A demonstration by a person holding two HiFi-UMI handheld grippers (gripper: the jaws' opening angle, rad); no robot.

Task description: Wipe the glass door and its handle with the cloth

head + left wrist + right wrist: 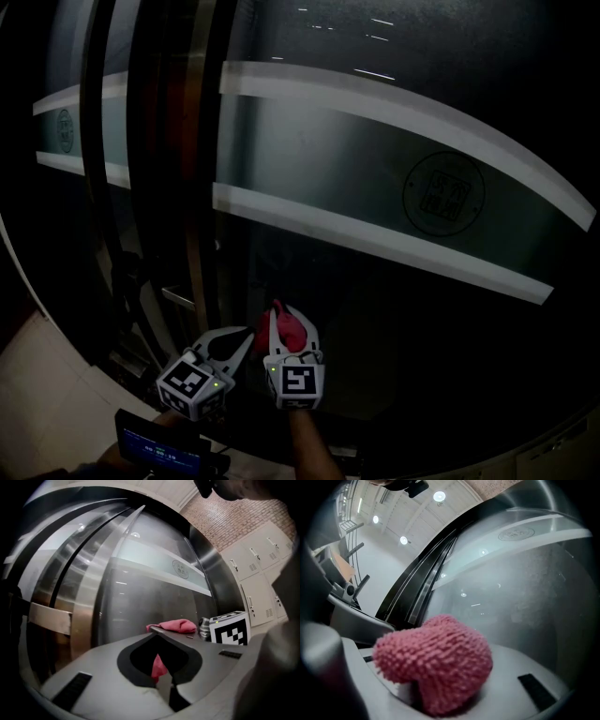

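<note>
We pinch the fluffy pink knitted cloth [436,663] in the right gripper [292,336], low against the dark glass door with frosted white bands [375,187]. The left gripper [246,336] waits just beside it, its jaws pressed together on nothing. We judge the wipe barely under way. No cleaned patch shows, and the upper pane and the tall brushed-steel handle [195,187] are still to do.

Your right gripper [454,681] holds the pink cloth [433,660] bunched between its jaws. Behind the cloth rises the glass door [520,597], with its dark frame [412,597] on the left.
</note>
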